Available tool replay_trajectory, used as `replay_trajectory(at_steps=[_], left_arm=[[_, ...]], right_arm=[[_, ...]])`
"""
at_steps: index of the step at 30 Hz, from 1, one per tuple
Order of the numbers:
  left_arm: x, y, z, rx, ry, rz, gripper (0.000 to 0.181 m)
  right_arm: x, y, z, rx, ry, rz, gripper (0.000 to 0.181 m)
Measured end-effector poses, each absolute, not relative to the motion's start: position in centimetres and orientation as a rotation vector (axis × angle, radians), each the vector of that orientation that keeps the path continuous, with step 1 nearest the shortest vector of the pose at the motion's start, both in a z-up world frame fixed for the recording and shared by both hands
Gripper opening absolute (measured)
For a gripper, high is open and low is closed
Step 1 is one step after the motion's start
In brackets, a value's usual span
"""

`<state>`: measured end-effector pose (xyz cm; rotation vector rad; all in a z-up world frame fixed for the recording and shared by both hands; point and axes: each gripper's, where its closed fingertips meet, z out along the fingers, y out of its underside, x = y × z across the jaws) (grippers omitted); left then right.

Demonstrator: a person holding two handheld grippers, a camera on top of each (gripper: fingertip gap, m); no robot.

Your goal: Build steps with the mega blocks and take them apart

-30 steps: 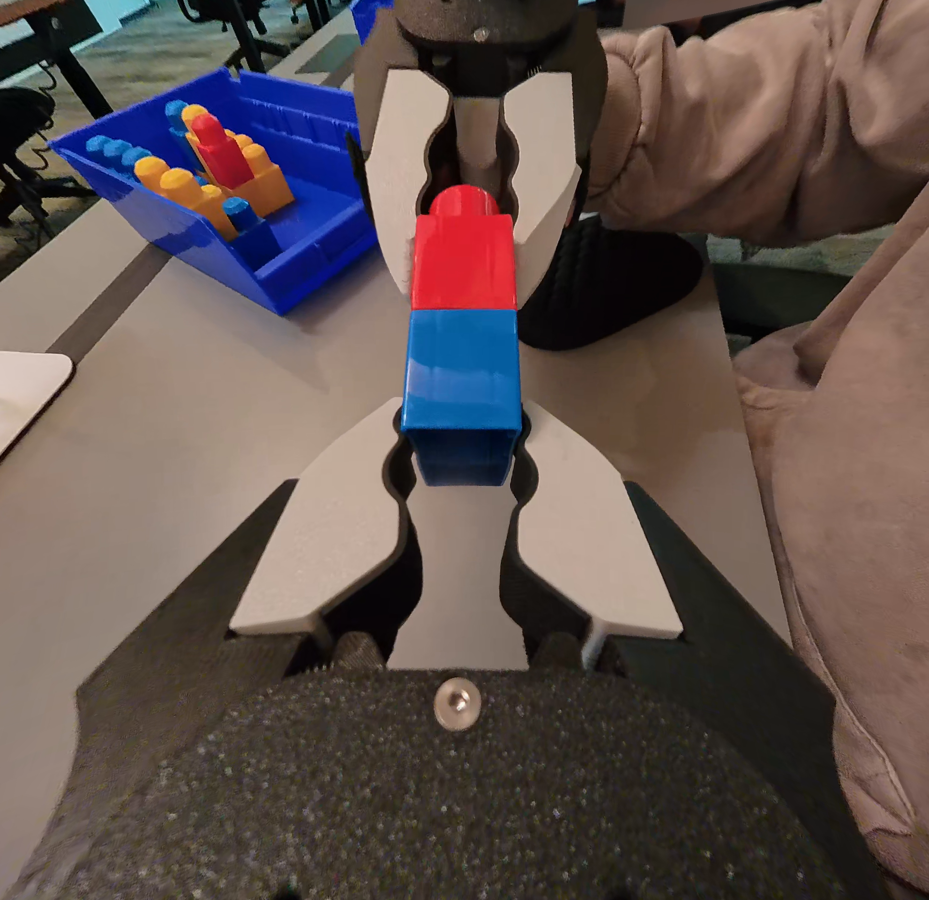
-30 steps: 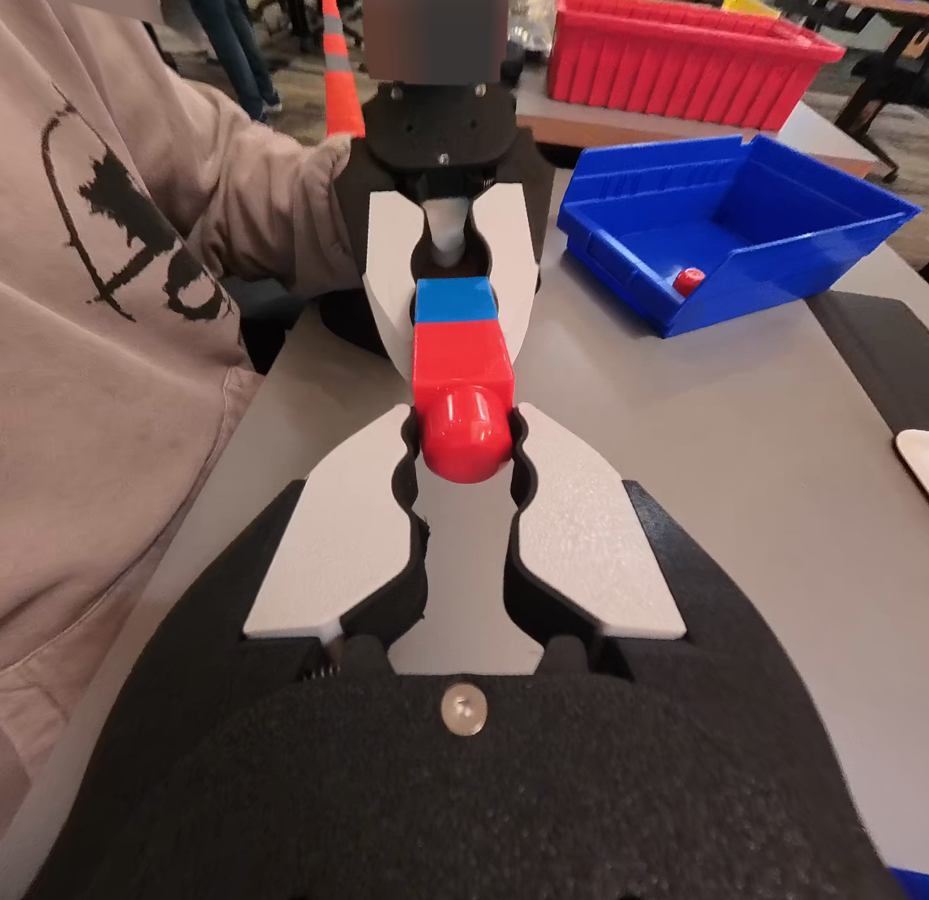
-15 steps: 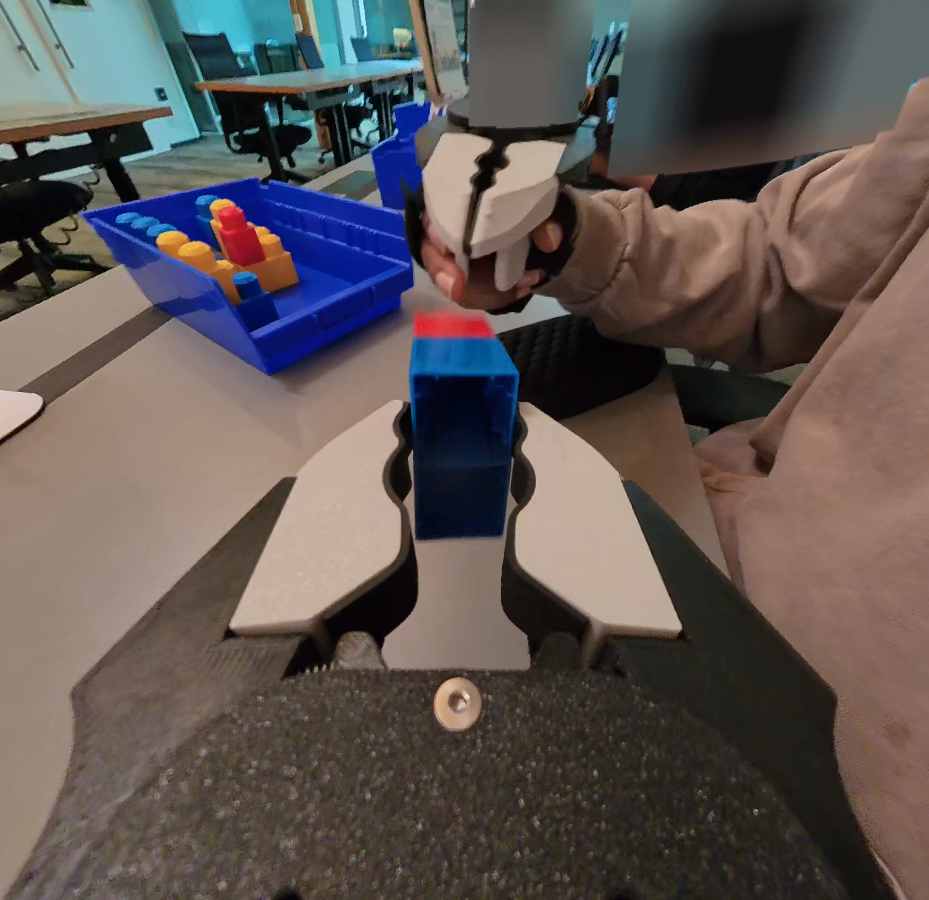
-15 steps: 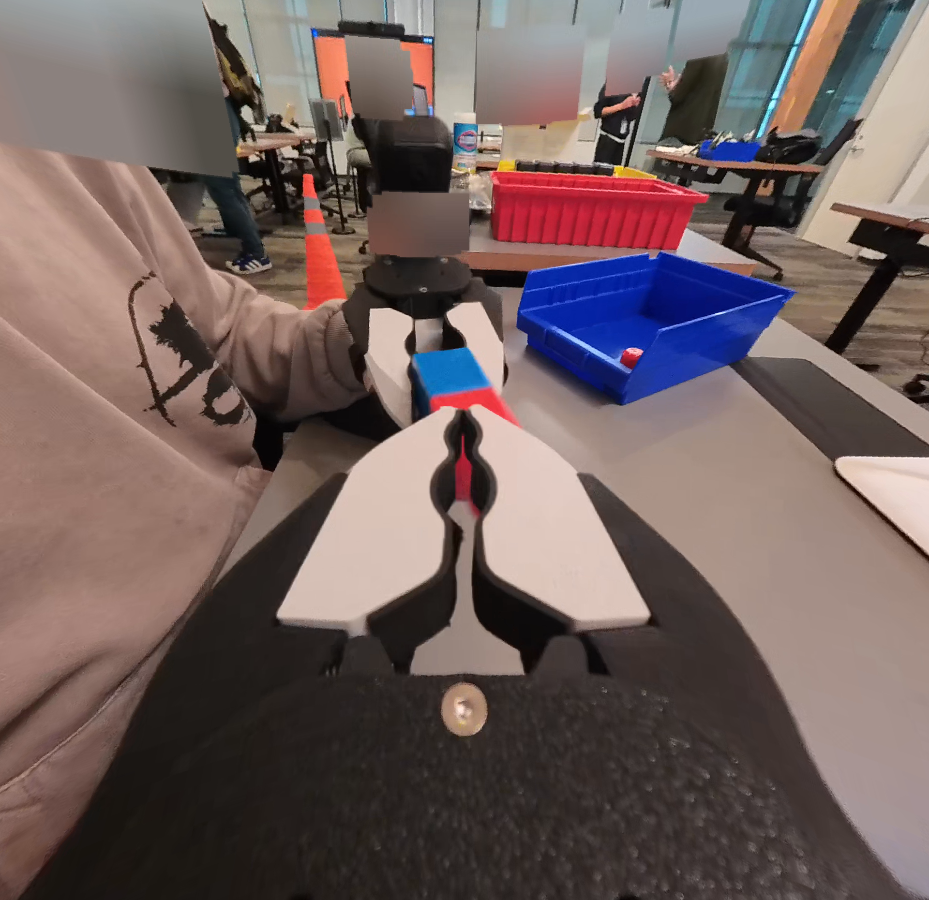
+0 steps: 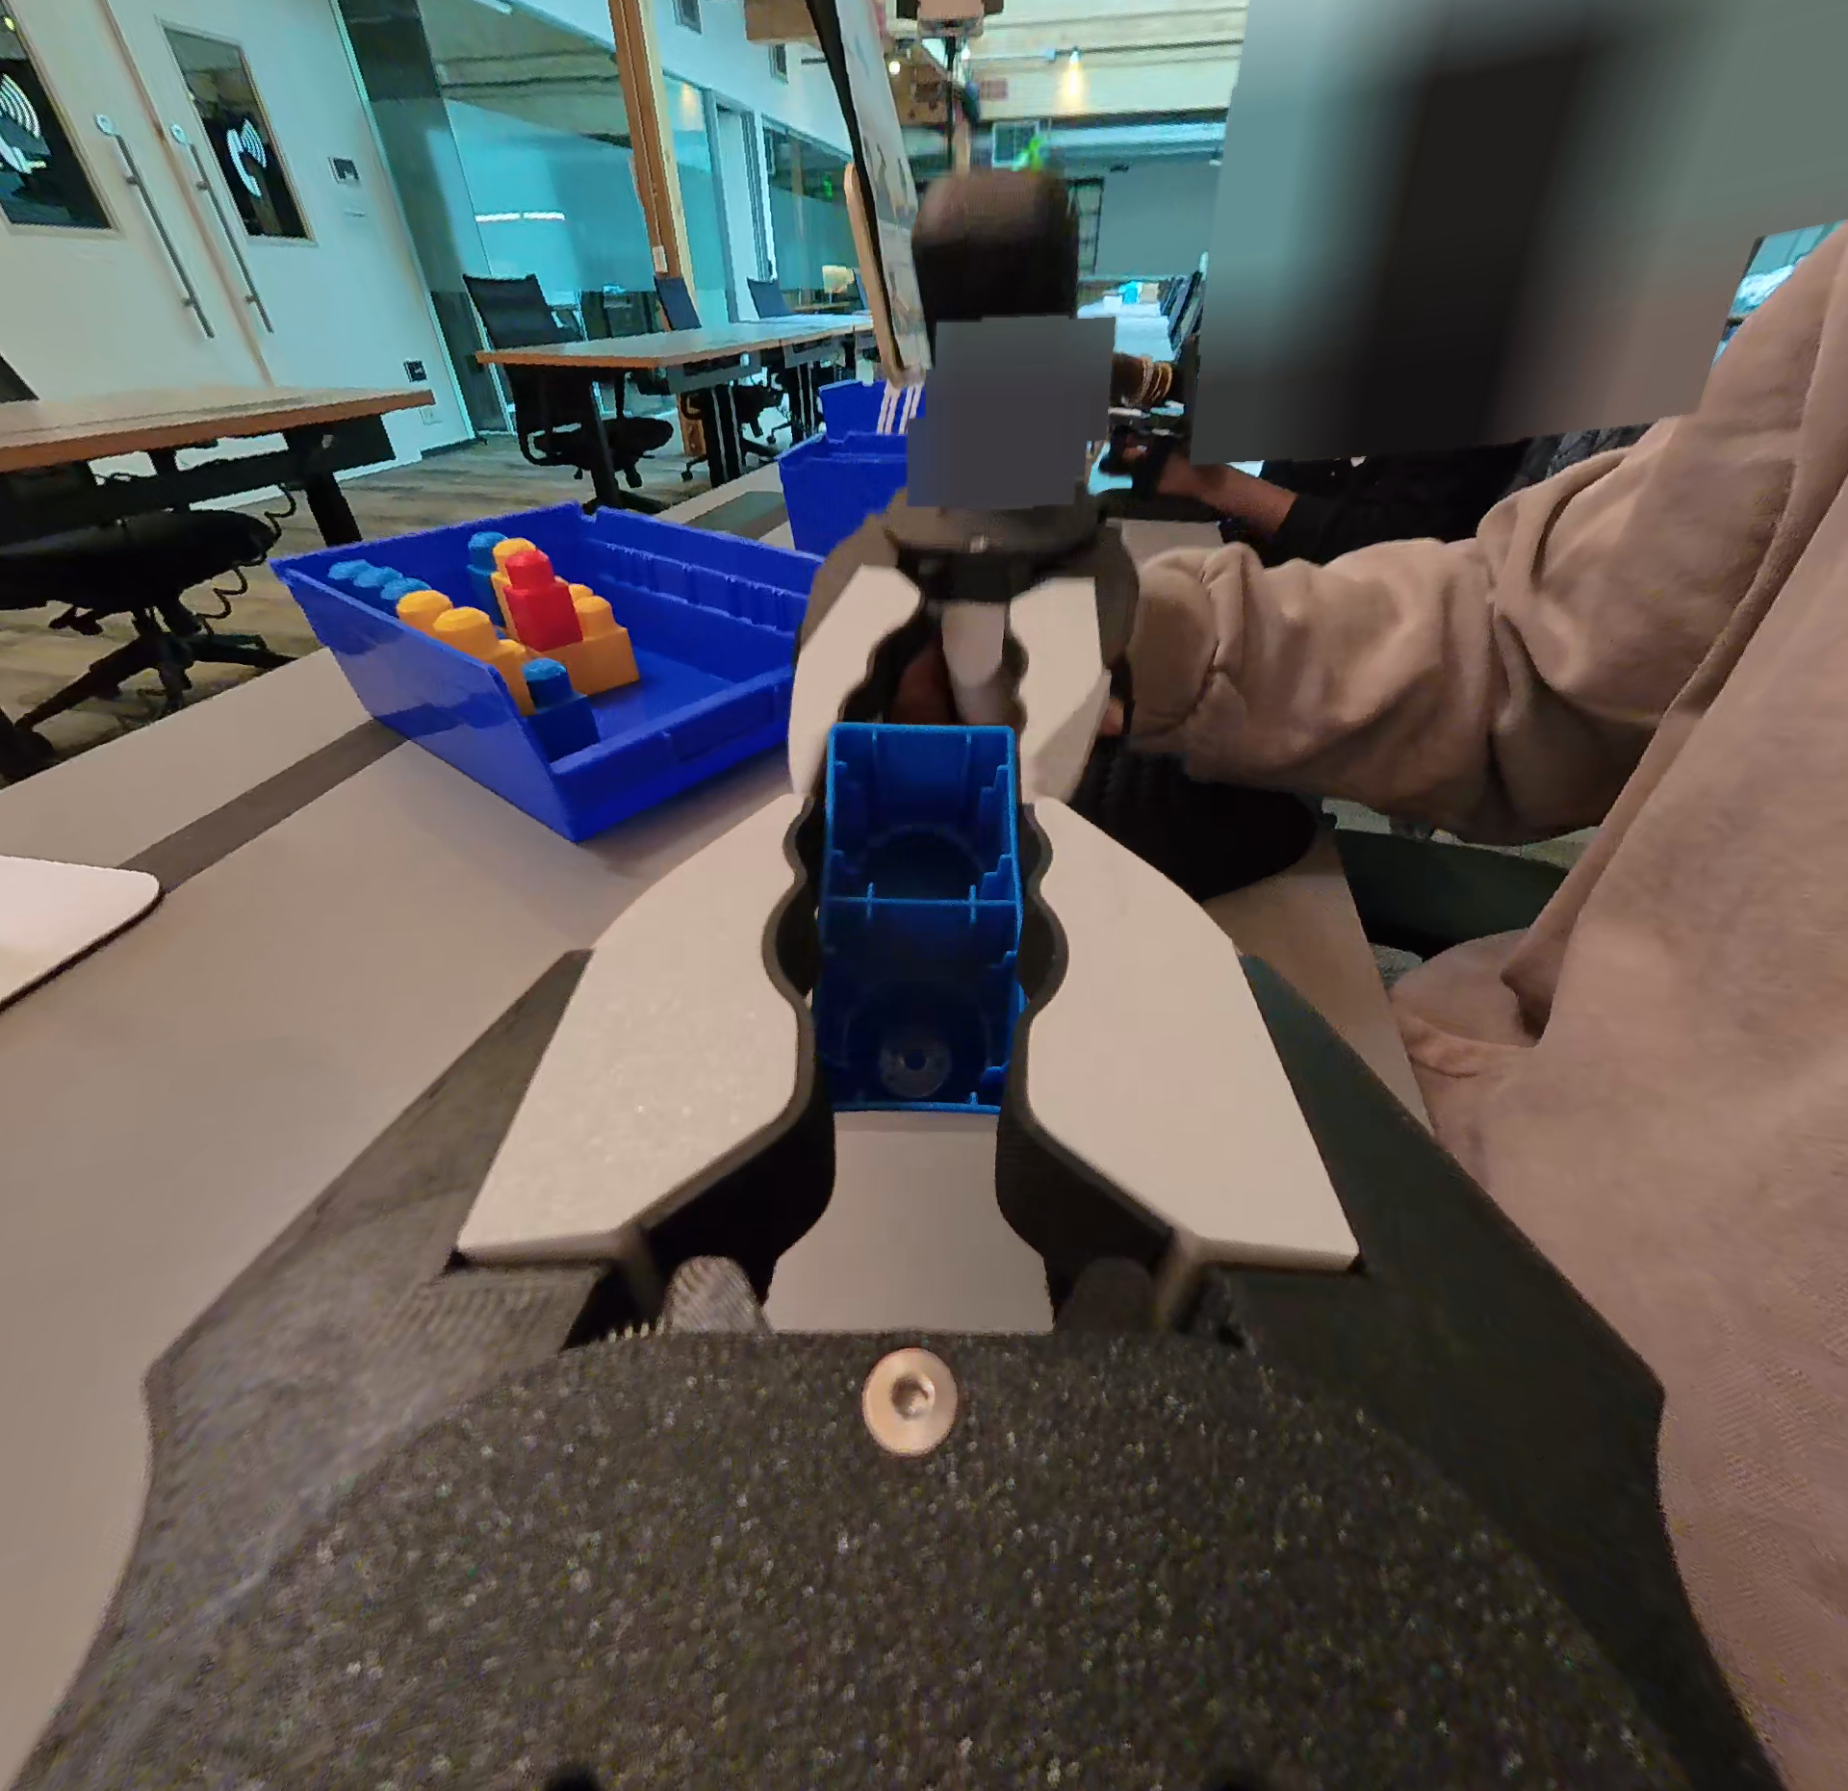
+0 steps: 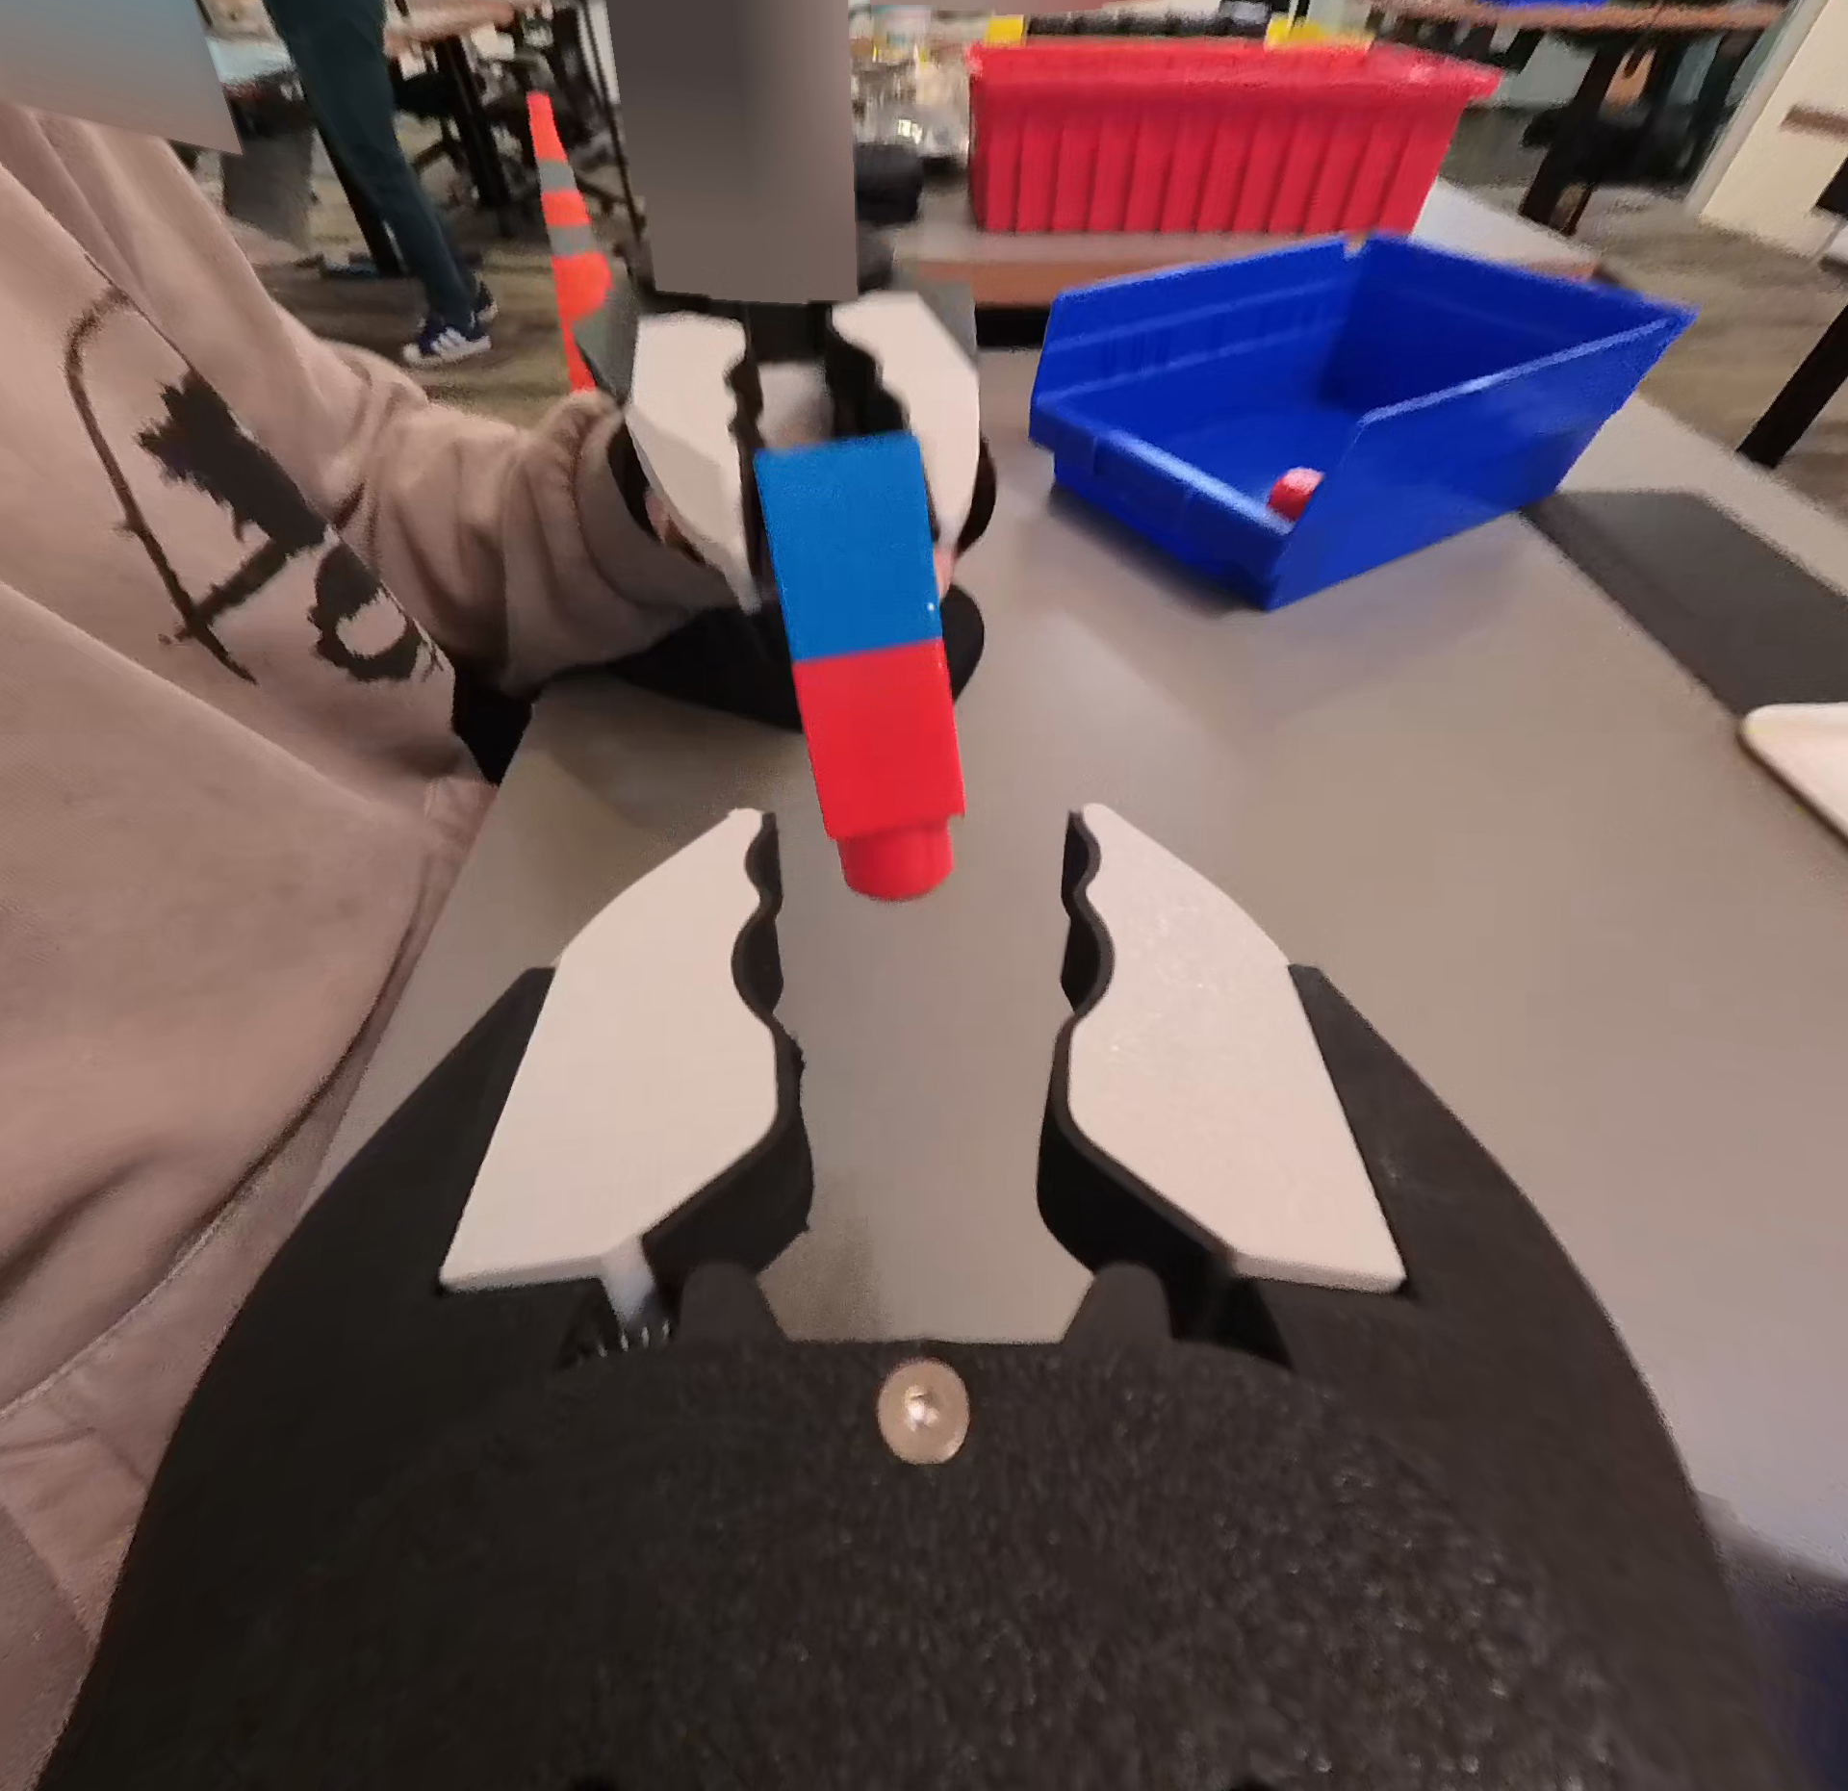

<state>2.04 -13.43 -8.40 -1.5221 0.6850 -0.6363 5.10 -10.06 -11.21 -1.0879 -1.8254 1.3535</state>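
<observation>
A: What do the left tongs point(image 5: 915, 843) hold?
B: They grip the hollow blue plastic block point(image 5: 918, 903), with a red plastic block point(image 6: 880, 733) joined on it, above the grey table point(image 6: 1300, 843).
A: And the right tongs point(image 6: 915, 833)?
B: Released, jaws wide apart, just before the red stud.

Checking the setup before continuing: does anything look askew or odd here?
Nothing damaged or spilled. The blue block with the red block plugged on leans slightly in the left gripper; the right gripper is open, apart.
</observation>
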Motion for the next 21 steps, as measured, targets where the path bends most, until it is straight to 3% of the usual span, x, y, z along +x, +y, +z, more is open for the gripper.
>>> replay_trajectory(at_steps=[7, 11, 13, 21], left_arm=[[2.1, -14.3, -5.7, -1.391, 0.631, -0.707, 0.037], [1.8, -14.4, -4.8, -1.336, 0.58, -0.746, 0.037], [1.6, -14.4, -5.0, -1.343, 0.568, -0.75, 0.037], [3.3, -13.5, -10.2, -1.565, 0.651, -0.725, 0.037]], right_arm=[[3.6, -12.7, -12.8, -1.096, -1.818, 1.514, 0.056], [3.5, -13.0, -9.5, -1.025, -1.628, 1.739, 0.034], [3.9, -12.4, -8.1, -0.99, -1.568, 1.782, 0.032], [5.0, -11.5, -6.3, -0.954, -1.893, 1.475, 0.031]])
